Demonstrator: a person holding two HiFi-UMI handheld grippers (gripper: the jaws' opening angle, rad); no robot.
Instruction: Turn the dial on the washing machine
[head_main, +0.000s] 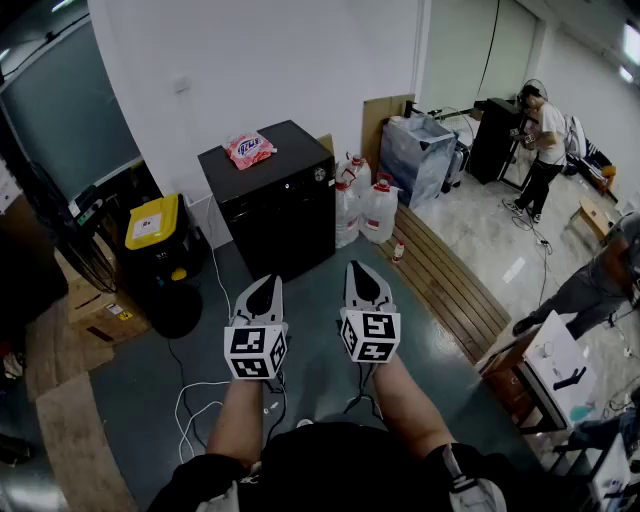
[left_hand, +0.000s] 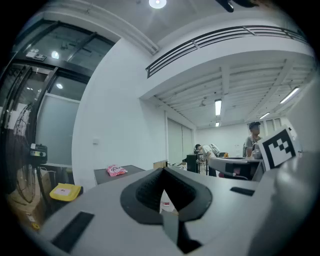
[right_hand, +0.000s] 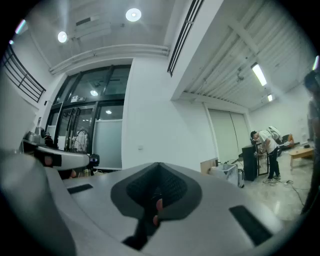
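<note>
The washing machine (head_main: 275, 205) is a black box against the white wall, with a pink packet (head_main: 250, 149) on its top. A small pale dial (head_main: 320, 174) shows at the upper right corner of its front. Both grippers are held level, well short of the machine. My left gripper (head_main: 264, 285) is shut with nothing between its jaws, and my right gripper (head_main: 362, 268) beside it is shut and empty too. In the left gripper view the closed jaws (left_hand: 162, 172) point at the machine's top (left_hand: 122, 173) and the packet (left_hand: 116, 170). The right gripper view shows its jaws (right_hand: 157, 167) facing the wall.
A black bin with a yellow lid (head_main: 155, 225) stands left of the machine. Water jugs (head_main: 365, 205) and a wrapped bundle (head_main: 418, 155) stand to its right. A slatted wooden strip (head_main: 445, 285) runs along the floor. White cables (head_main: 200, 400) lie near my feet. People (head_main: 545, 150) work at the right.
</note>
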